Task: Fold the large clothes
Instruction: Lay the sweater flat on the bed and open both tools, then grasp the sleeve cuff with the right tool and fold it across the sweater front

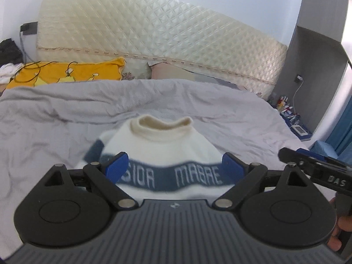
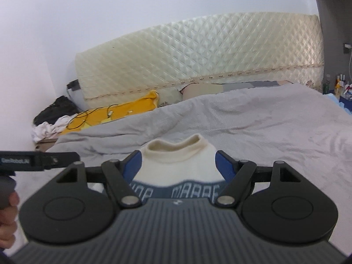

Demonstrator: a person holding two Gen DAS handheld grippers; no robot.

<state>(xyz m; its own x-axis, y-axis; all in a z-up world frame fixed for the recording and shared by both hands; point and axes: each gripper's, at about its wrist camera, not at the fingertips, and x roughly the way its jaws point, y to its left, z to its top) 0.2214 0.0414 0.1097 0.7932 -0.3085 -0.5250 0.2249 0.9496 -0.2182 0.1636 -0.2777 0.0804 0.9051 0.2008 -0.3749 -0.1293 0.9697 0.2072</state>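
Note:
A cream sweater (image 1: 162,147) with a navy lettered band and a rolled collar lies folded on the grey bedspread (image 1: 55,118), collar pointing away. It also shows in the right wrist view (image 2: 178,165). My left gripper (image 1: 175,166) is open, its blue fingertips (image 1: 117,165) spread over the sweater's band. My right gripper (image 2: 178,165) is open, its blue fingertips (image 2: 224,165) either side of the sweater's shoulders. Neither holds cloth. The right gripper's body (image 1: 314,167) shows at the right edge of the left wrist view.
A quilted cream headboard (image 1: 154,37) stands behind the bed. A yellow pillow (image 1: 72,73) with a black cord lies at the far left. Dark and white clothes (image 2: 52,118) are piled in the corner. A cluttered blue bedside stand (image 1: 292,118) is at the right.

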